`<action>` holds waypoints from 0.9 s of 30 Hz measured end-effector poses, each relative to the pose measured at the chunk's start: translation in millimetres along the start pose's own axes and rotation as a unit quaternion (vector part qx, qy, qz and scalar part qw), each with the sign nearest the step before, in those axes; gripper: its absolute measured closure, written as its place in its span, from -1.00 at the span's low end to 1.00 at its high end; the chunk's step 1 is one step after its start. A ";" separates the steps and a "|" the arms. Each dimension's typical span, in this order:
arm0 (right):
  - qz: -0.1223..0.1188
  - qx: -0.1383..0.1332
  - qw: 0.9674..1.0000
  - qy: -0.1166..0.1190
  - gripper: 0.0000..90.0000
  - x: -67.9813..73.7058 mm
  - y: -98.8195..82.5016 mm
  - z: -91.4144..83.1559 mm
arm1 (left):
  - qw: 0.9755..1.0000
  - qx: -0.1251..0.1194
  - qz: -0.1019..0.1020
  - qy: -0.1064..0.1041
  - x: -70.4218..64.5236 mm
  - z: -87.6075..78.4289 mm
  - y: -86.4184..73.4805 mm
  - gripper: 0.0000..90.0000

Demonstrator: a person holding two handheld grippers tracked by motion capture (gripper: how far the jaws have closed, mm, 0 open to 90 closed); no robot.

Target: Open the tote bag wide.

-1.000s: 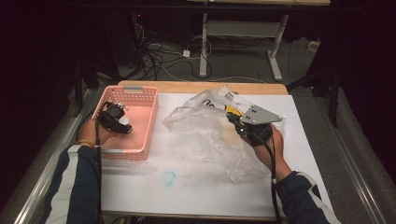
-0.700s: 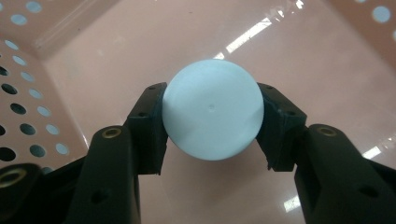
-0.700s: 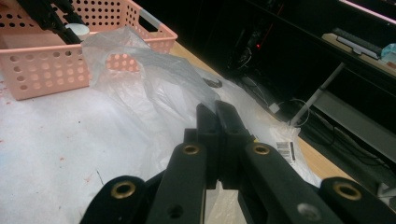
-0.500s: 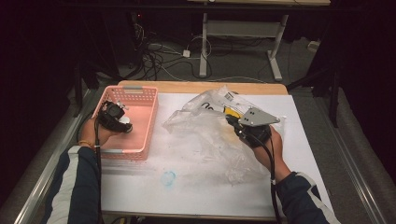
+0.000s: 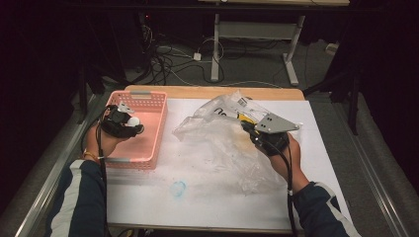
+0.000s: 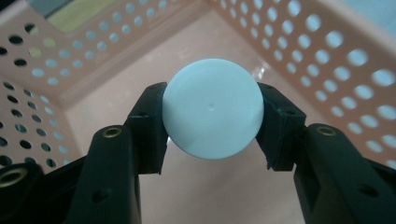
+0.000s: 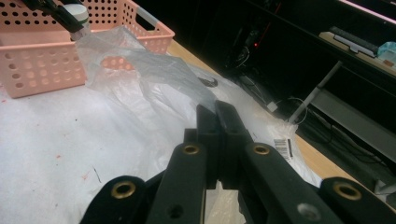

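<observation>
A pink perforated basket (image 5: 148,96) stands at the table's left. My left gripper (image 5: 132,124) hangs over its inside, shut on a white round object (image 5: 133,120). In the left gripper view the pads (image 6: 149,116) press both sides of the white object (image 6: 212,114), above the basket floor (image 6: 224,42). A crumpled clear plastic bag (image 5: 222,143) lies mid-table. My right gripper (image 5: 245,126) is at the bag's right side, jaws together (image 7: 216,109) and pinching the bag's film (image 7: 140,65). The right gripper view also shows the basket (image 7: 42,65) and the white object (image 7: 74,11).
White paper (image 5: 197,207) covers the table and carries a small blue mark (image 5: 179,187). Something yellow (image 5: 242,117) shows inside the bag, which bears a barcode label (image 7: 282,147). Cables and desk legs lie on the dark floor behind the far edge.
The left gripper has risen slightly over the basket with the white object in it. The right gripper and the bag have stayed put.
</observation>
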State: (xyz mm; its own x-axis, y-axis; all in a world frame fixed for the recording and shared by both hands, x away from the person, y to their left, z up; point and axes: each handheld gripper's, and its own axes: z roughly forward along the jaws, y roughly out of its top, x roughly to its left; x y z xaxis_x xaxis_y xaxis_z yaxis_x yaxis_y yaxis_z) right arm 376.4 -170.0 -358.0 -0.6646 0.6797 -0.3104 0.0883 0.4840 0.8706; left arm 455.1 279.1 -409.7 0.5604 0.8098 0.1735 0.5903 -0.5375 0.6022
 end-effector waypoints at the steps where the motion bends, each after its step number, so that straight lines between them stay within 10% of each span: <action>1: 0.003 -0.001 1.000 -0.001 1.00 -0.5 -0.2 -0.5 | 1.000 -0.008 0.003 0.001 -2.7 -2.9 1.2 0.08; 18: 0.016 -0.012 1.000 -0.018 1.00 -11.7 -1.5 -11.0 | 0.989 -0.134 0.053 -0.021 -60.7 -46.9 9.6 0.08; 27: 0.026 -0.015 0.999 -0.012 1.00 -12.9 -3.4 -9.9 | 0.975 -0.197 0.097 -0.037 -97.6 -79.8 14.6 0.08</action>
State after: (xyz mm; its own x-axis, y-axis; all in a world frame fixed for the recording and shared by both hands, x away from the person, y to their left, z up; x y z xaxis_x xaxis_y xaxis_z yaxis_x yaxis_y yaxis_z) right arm 377.3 -185.9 -353.2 -0.6418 0.7165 -0.2734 0.0990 0.4309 0.8969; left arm 362.7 210.9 -355.7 0.6887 0.6745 0.2660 0.2084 -0.5355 0.8184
